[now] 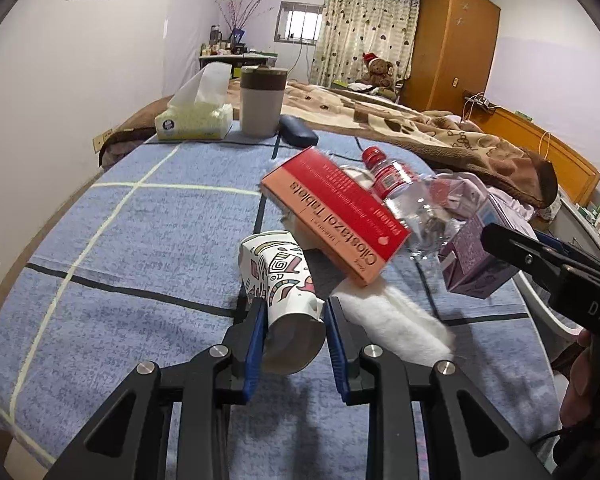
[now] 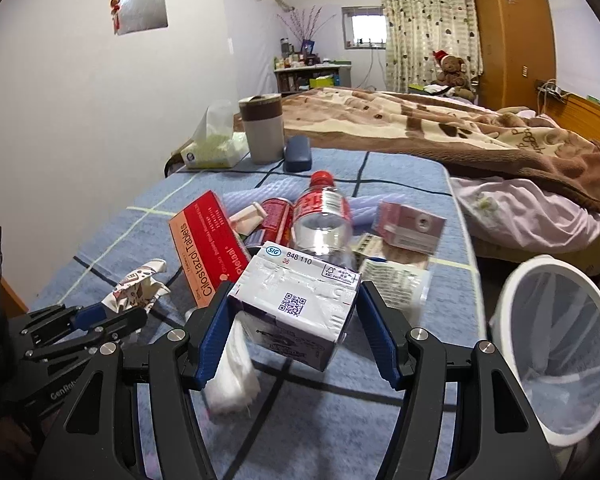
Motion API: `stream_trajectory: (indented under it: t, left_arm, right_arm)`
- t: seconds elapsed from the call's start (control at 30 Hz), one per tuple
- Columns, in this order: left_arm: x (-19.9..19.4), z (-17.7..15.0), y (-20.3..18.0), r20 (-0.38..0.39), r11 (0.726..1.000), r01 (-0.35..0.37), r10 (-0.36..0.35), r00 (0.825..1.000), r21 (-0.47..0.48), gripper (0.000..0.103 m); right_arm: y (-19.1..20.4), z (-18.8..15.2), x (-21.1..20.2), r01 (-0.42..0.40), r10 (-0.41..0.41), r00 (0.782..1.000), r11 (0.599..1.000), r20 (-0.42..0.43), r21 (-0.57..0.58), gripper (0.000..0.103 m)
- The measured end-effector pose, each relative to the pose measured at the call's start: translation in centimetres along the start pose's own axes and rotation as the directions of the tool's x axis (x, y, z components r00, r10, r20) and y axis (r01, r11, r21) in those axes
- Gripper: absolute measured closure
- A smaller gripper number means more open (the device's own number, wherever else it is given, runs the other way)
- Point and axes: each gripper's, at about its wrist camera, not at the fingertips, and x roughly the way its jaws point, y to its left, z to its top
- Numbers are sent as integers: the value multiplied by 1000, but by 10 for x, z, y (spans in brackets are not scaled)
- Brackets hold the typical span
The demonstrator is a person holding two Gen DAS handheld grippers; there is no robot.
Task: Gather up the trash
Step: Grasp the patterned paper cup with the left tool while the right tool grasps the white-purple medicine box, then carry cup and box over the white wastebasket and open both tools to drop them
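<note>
Left tongs (image 1: 296,312) pinching paper cup (image 1: 278,276), right tongs (image 2: 294,312) – purple carton (image 2: 300,300)

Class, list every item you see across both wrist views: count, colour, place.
paper cup: one, white patterned, crushed in left gripper
milk carton: one, white-purple, between right gripper's pads
tablet box: one, red-orange, mid-table
water bottle: one, clear, red cap, mid-table
tissue box: one, yellow-white, far edge
tumbler: one, grey-brown, far edge
bin: one, white, beside table
left gripper: black, blue pads, shut
right gripper: black, blue pads
</note>
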Motion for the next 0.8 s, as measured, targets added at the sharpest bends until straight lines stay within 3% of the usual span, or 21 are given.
stream_trajectory:
  t: [0.2, 0.47, 0.63, 0.8]
  left_arm:
    - [-17, 8, -16, 30, 999, 21, -22, 999, 29, 74]
    - [-21, 25, -63, 43, 987, 110, -116, 992, 117, 74]
    - [-16, 36, -109, 41, 962, 186, -198, 979, 200, 74]
    - [-1, 40, -163, -8, 909, 298, -309, 951, 292, 74]
  right_arm:
    - [-20, -2, -15, 34, -35, 999, 999, 30, 42, 40]
    - [-61, -9, -36, 117, -126, 990, 985, 65, 125, 40]
    - [-91, -19, -45, 181, -196, 978, 965, 65, 191, 40]
    - [-121, -31, -50, 238, -258, 965, 938, 47, 251, 40]
